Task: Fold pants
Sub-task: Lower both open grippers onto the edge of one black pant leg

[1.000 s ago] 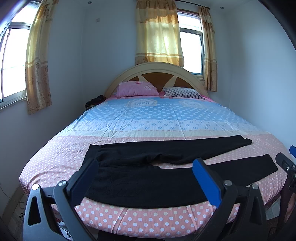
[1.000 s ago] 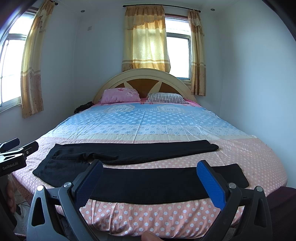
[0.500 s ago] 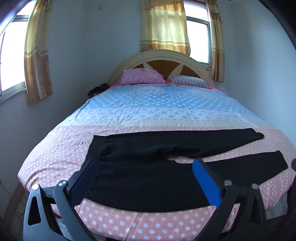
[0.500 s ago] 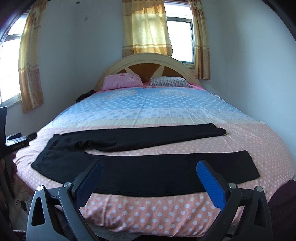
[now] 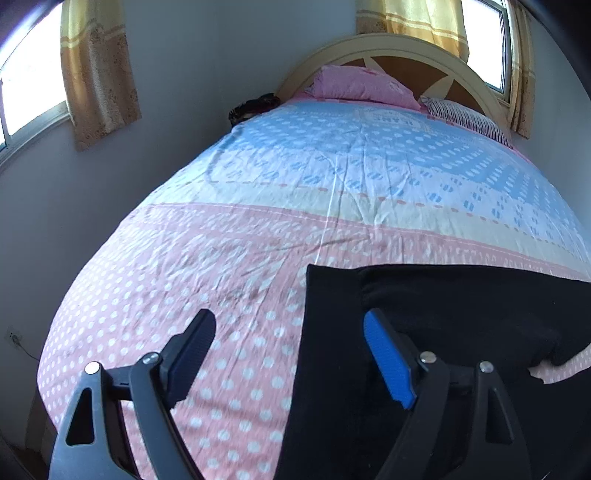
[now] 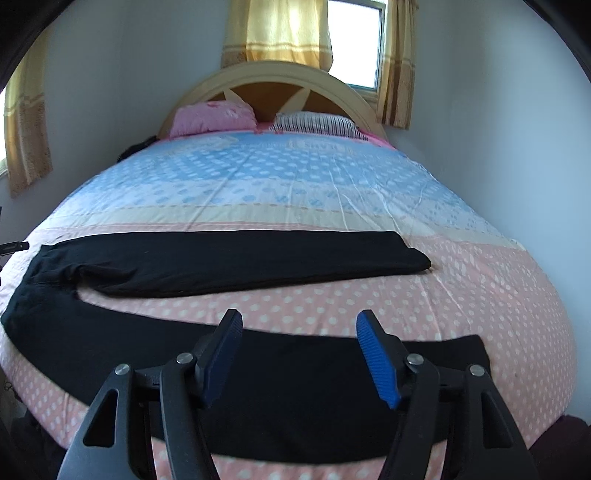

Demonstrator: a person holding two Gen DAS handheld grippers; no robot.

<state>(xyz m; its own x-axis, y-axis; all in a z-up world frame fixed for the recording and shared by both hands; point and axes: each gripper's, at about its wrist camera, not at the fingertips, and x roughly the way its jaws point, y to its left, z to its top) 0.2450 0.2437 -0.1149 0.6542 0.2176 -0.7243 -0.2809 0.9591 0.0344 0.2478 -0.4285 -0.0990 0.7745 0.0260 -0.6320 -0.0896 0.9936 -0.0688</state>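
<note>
Blue-padded, our left gripper and right gripper are closing on nothing yet. Black pants lie crosswise along the bed foot: waistband under our left, near leg's hem end under our right.

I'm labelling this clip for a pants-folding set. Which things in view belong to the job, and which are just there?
Part of the job:
- black pants, spread flat on the bed
- left tongs, closing, nothing between them
- right tongs, closing, nothing between them

Just there:
- pink pillow
- striped pillow
- curtains
- headboard
</note>
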